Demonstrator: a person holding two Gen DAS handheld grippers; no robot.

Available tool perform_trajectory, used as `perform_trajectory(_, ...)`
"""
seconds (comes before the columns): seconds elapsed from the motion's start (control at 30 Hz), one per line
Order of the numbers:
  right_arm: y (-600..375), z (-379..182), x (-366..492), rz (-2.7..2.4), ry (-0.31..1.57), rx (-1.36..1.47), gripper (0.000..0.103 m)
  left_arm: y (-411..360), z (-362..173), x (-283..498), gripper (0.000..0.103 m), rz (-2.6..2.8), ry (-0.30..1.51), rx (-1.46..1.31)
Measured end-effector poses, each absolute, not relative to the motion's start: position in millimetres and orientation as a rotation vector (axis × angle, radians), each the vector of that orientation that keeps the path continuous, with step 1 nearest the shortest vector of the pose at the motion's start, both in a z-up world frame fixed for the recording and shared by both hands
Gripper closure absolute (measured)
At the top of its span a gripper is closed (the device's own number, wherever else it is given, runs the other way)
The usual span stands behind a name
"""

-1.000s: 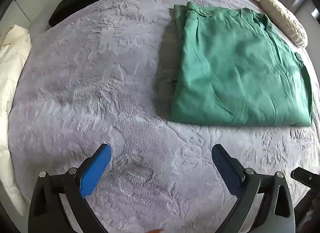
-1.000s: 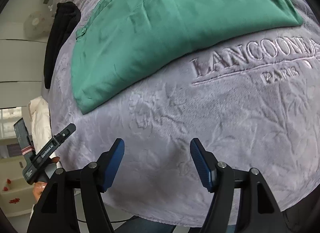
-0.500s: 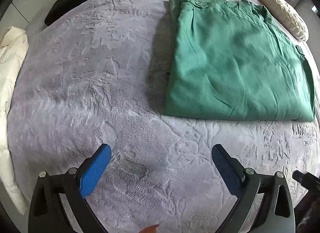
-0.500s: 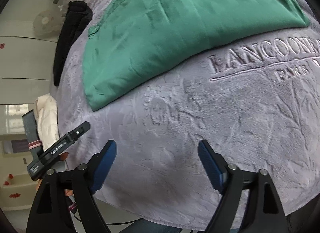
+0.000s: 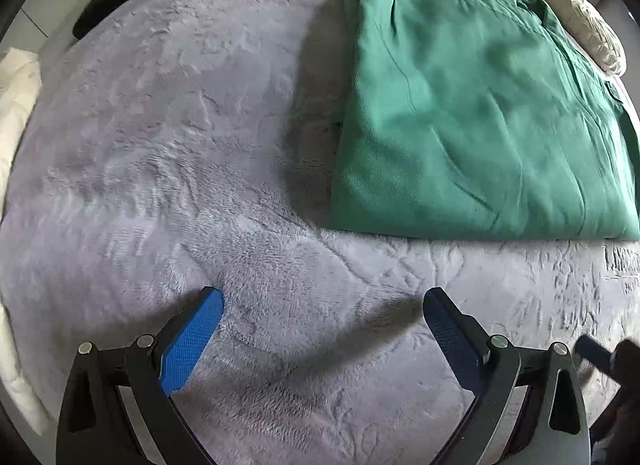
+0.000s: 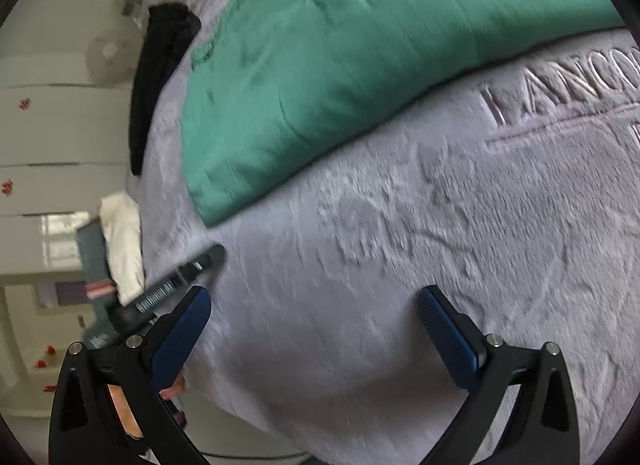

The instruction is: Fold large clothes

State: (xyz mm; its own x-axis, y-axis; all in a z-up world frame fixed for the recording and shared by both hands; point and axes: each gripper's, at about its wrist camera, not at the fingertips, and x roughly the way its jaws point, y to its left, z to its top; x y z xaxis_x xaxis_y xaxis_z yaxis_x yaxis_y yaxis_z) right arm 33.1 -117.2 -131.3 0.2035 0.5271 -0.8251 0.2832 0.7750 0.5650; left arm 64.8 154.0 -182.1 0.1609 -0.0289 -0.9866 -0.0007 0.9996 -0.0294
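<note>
Hovering over the bed's near edge, the left hand-held gripper (image 5: 322, 307) and right hand-held gripper (image 6: 314, 305) gape empty – the right's jaws just widened. Pinch the folded green garment's (image 5: 472, 113) near edge evenly – both layers.

green garment (image 5: 472, 113) | folded rect, flat | on grey blanket (image 5: 180, 153)

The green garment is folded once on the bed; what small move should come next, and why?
Probably bring both tongs forward to the near edge of the green garment. The left tongs and right tongs stand open and empty over the bare grey blanket, short of the cloth, so another fold needs a grip there first.
</note>
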Motion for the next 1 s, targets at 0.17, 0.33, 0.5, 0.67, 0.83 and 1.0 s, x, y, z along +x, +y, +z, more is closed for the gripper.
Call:
perform_trajectory(0.17,-118,-137,47,0.248,1.358,0.771,0.000,149,-189,68,0.002,-0.028,1.379,-0.009)
perform_trajectory(0.33,-119,-145,62,0.301,1.337,0.844,0.000,149,-192,68,0.002,-0.018,1.375,-0.012)
perform_trajectory(0.5,-116,-148,73,0.311,1.350,0.885,0.000,156,-187,80,0.002,-0.029,1.360,-0.062)
perform_trajectory(0.67,-115,-149,83,0.334,1.344,0.893,0.000,169,-179,89,0.002,-0.052,1.318,-0.157)
perform_trajectory(0.83,-114,-154,93,0.378,1.329,0.949,0.000,186,-181,105,0.002,-0.081,1.309,-0.265)
perform_trajectory(1.0,-108,-164,109,0.409,1.299,1.039,0.000,201,-183,112,0.002,-0.089,1.317,-0.420)
